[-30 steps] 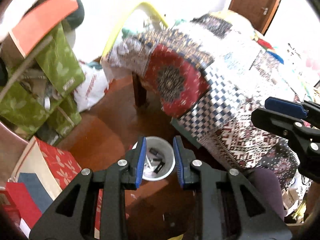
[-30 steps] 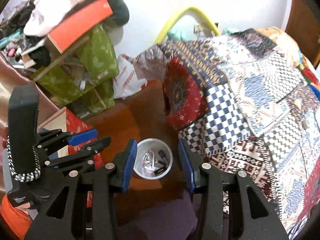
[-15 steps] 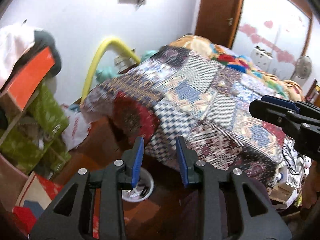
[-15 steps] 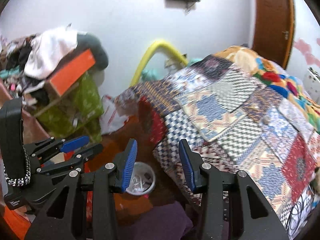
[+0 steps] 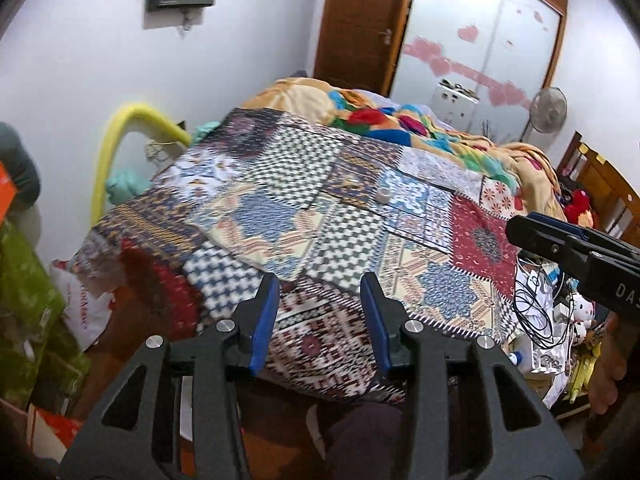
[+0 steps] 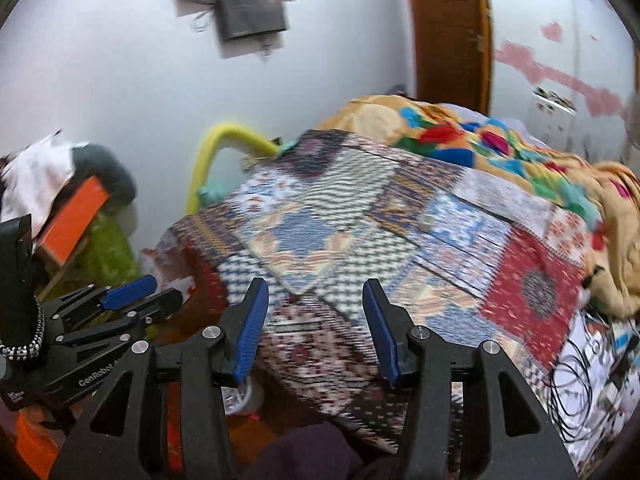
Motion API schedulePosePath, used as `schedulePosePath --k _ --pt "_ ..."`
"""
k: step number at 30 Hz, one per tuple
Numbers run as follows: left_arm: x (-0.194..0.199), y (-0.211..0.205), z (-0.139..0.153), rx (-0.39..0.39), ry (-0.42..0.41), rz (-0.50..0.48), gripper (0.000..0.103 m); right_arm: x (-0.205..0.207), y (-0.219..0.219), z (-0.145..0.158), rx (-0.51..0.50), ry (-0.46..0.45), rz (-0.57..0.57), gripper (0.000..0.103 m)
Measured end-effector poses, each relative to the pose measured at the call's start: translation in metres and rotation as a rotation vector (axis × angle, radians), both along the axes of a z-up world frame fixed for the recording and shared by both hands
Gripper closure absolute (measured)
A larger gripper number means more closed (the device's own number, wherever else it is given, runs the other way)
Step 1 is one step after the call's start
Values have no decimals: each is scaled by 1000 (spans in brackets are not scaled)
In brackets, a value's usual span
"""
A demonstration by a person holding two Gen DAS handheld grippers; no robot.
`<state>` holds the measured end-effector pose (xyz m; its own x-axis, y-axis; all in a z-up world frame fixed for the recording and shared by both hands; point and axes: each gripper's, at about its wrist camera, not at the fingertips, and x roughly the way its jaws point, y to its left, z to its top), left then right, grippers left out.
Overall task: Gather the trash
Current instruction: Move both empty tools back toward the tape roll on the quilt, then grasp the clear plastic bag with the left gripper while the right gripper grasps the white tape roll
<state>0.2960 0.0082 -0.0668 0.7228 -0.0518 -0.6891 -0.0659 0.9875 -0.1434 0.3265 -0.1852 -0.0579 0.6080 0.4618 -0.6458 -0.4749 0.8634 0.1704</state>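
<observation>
A small white piece of trash [image 5: 383,195] lies on the patchwork quilt [image 5: 280,208] that covers the bed; the right wrist view shows it blurred [image 6: 425,222]. My left gripper [image 5: 320,320] hangs over the quilt's near corner, its jaws opening with nothing between them. My right gripper [image 6: 316,328] is held beside it, jaws also opening and empty. Each shows in the other's view: the right gripper [image 5: 520,230] at the right edge, the left gripper [image 6: 168,290] at the left. A sliver of the white bin [image 6: 242,396] on the floor peeks out behind my right fingers.
A crumpled colourful blanket [image 5: 400,120] lies at the bed's far end. Green boxes [image 5: 24,300] and a white plastic bag [image 5: 84,308] crowd the floor on the left. A yellow hoop [image 5: 120,128] leans against the wall. Cables and clutter [image 5: 536,312] sit at the right.
Both views swung up from the floor bin to the top of the bed. Both pairs of jaws spread a little wider. The bin dropped behind the fingers.
</observation>
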Motion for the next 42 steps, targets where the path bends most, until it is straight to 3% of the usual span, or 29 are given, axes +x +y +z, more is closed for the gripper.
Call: schedulePosePath --k 3,15,24,27,34,40,41,42 --pt "25 -14 -9 -12 17 -19 56 21 -21 -7 -1 38 -44 58" --pt "129 -39 -67 -53 136 -55 56 112 -50 -53 -29 127 -95 58" --pt "215 -35 -127 -78 227 -63 56 198 -27 -109 -107 176 -64 57" --pt "242 -35 -142 -62 230 -50 56 231 -22 -127 -104 197 -71 47" --pt "300 -19 -170 -87 256 -25 47 294 -3 -163 -43 268 -79 47" --pt "337 -9 -181 -99 250 -22 47 316 21 -179 -104 204 -67 47" --pt "343 -9 -182 -110 247 -24 47 318 24 -183 -121 196 -75 48" --pt "348 -9 -183 -119 241 -30 47 321 24 -186 -134 192 -83 61"
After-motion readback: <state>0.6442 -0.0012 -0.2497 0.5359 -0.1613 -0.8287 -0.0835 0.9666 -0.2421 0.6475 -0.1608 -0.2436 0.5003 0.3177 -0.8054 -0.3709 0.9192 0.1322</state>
